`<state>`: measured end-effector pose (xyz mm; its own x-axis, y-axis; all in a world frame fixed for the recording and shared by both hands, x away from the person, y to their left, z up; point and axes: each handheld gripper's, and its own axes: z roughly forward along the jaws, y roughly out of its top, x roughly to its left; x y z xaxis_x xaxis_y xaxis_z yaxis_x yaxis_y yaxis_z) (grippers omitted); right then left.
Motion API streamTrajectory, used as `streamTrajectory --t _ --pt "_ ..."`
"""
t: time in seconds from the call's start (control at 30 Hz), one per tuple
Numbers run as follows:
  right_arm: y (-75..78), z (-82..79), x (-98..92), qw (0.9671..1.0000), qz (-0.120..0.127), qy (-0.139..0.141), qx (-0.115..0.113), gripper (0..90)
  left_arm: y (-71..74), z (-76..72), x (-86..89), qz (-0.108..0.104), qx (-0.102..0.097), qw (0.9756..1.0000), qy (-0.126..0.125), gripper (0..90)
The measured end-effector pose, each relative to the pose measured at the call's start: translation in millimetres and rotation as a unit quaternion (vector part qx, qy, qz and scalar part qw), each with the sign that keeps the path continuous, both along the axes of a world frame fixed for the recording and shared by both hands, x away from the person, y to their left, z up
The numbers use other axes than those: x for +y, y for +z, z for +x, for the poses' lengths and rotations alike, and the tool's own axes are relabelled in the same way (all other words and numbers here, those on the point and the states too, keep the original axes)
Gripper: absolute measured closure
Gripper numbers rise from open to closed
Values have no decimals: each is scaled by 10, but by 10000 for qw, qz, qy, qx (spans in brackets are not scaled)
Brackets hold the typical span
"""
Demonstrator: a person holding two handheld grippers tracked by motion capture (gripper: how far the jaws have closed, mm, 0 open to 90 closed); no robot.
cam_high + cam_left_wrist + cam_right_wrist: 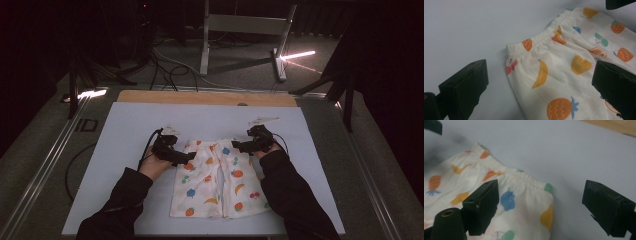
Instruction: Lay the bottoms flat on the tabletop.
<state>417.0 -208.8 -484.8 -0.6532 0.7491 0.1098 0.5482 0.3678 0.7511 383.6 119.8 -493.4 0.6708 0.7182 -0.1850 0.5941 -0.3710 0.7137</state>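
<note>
My worry here is a one-layer grab: the left gripper (186, 156) and right gripper (238, 146) both hang with fingers spread wide and holding nothing, each straddling a corner of the waistband. If I pinch too shallow, I judge the fingers would catch the top layer alone and the garment would balloon open when lifted. If the two sides close unevenly, the cloth would likely skew or bunch across the middle. A finger pressed hard into the pale blue mat (125, 130) could also drag it over the wooden bench (150, 96).

The small cream cotton shorts with a fruit print (220, 180) lie flat on the mat, waistband away from me, legs toward me, between my two hands. The elastic waistband (536, 40) is gathered and puckered; bananas, pineapples, cherries and strawberries dot the soft, thin fabric.
</note>
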Motion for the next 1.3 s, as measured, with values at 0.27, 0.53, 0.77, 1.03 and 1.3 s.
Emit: streamTrajectory --t 0.27,0.53,0.77,1.03,1.3 --pt "-87 145 11 9994 -79 -185 288 327 -204 121 -78 166 167 9996 159 167" --pt "-288 189 58 9968 -469 -326 552 449 -296 219 -108 440 -76 9979 478 325" --pt "-303 102 128 9953 -898 -147 337 768 -296 209 -183 672 -269 9967 376 544" --pt "-287 77 155 9953 -870 -119 396 894 -296 187 -225 561 -221 9966 557 841" --pt "-160 45 157 9977 -640 -26 239 894 -178 202 -97 428 -248 9968 623 874"
